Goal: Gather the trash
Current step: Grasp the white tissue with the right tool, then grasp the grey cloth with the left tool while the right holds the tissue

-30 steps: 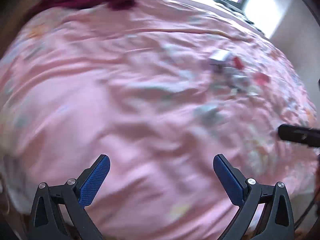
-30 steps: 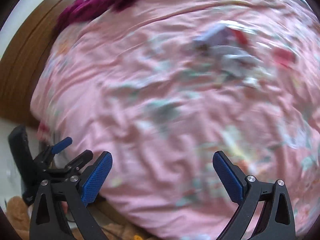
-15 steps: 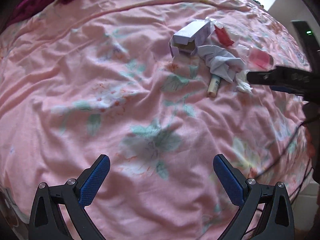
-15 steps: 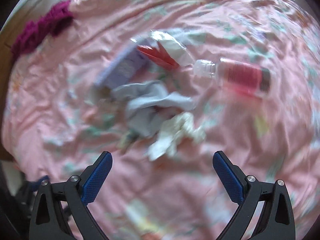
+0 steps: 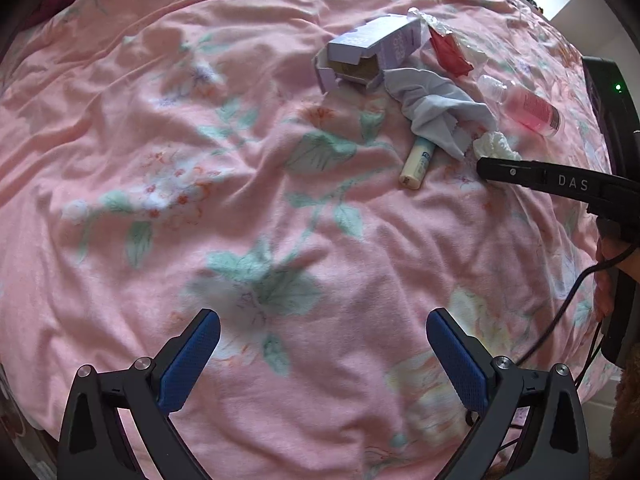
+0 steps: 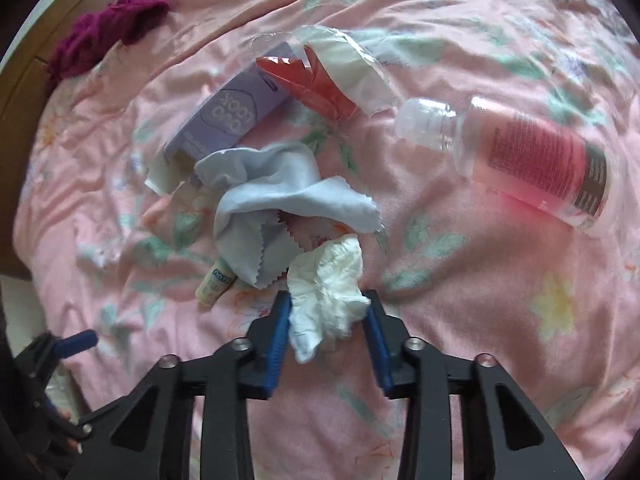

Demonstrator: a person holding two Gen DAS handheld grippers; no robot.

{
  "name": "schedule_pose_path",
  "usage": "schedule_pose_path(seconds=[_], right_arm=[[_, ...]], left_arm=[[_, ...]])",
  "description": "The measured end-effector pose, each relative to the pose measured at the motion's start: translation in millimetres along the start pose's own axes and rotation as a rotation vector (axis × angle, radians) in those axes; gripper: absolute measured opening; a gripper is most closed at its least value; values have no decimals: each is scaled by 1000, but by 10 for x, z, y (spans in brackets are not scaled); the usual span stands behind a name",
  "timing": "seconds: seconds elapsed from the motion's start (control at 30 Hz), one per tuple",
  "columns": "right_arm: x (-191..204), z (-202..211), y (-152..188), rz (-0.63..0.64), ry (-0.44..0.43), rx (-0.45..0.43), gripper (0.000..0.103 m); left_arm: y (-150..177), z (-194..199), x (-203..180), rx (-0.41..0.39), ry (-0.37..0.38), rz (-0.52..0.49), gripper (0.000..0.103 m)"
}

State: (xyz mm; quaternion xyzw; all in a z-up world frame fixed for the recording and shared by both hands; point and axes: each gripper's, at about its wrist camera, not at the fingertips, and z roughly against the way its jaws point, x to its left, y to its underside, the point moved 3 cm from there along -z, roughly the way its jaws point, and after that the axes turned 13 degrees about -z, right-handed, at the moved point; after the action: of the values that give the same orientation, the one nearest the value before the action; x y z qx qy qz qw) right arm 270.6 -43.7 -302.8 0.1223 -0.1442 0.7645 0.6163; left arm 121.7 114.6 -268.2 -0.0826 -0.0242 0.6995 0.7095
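A pile of trash lies on the pink floral bedspread (image 5: 200, 160): a crumpled white tissue (image 6: 332, 280), a grey-blue cloth (image 6: 280, 196), a purple box (image 6: 228, 116), a red wrapper (image 6: 312, 80), a small cream tube (image 6: 216, 282) and a clear bottle of pink liquid (image 6: 528, 160). My right gripper (image 6: 327, 295) points steeply down. Its jaws are closing, and both blue pads touch the tissue between them. In the left wrist view one right finger (image 5: 520, 172) lies beside the tissue (image 5: 496, 146). My left gripper (image 5: 322, 320) hangs open over bare bedspread, well short of the pile.
A maroon garment (image 6: 108, 36) lies at the far left of the bed by the wooden frame (image 6: 20, 120). A black cable (image 5: 560, 320) and a person's hand (image 5: 608, 280) are at the bed's right edge.
Both grippers came down toward the bed and closer to the trash pile. The right jaws went from wide open to narrow around the white tissue. The left jaws stayed wide.
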Motion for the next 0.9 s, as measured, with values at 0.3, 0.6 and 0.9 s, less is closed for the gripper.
schedule_pose_path(seconds=[0.3,0.6,0.9], right_arm=[[14,-182,-104,24,0,-27,80],[-233,-57,-136,-70,-65,50,14],[-351,427,34,-147,-144,-25,14]], left_arm=[[-163,-92,-185,26,0,-46,103],[-258,-179,-315,43,6,-49,103],[-741,-167,-552,-37,70,-69,103]])
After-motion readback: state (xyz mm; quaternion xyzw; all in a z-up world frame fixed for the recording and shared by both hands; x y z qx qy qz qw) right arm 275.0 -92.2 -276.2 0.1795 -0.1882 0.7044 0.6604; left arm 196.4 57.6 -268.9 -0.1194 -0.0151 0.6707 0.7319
